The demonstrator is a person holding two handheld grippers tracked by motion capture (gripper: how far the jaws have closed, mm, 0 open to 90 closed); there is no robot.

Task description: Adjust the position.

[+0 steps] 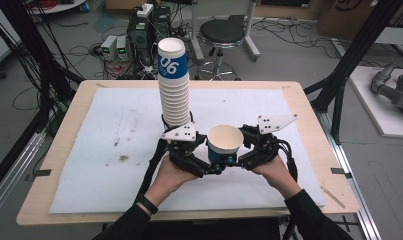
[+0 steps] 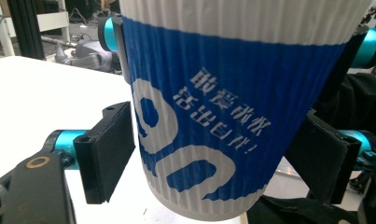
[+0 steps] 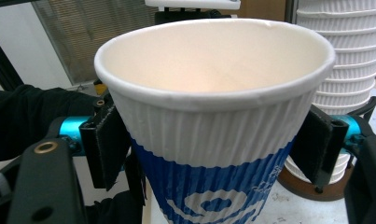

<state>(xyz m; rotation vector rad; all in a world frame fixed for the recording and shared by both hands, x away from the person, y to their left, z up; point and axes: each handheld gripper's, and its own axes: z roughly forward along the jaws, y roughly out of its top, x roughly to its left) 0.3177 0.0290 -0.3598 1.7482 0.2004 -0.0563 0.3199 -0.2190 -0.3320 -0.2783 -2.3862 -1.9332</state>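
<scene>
Cup (image 1: 224, 143): white and blue ribbed paper cup, upright, mouth open and empty, held above the mat (image 1: 114, 150) just right of the stack (image 1: 173, 85), between the two grippers.

Stack: tall column of nested paper cups of the same make, standing upright on a brown disc on the mat, behind the left gripper (image 1: 209, 167).

Left gripper: at the cup's lower left. In the left gripper view the cup (image 2: 223, 116) fills the space between the jaws; the left pad (image 2: 106, 149) stands just clear of the cup wall, and the right pad's contact cannot be made out for certain. Jaws partly open, probably no grip.

Right gripper (image 1: 236, 161): at the cup's lower right. In the right gripper view its pads (image 3: 104, 144) sit against both sides of the cup (image 3: 213, 116), below the rim; jaws part closed, holding the cup. The stack (image 3: 344, 70) shows just beyond the cup.

Mat: white, stained, covering most of the table (image 1: 54, 150).
</scene>
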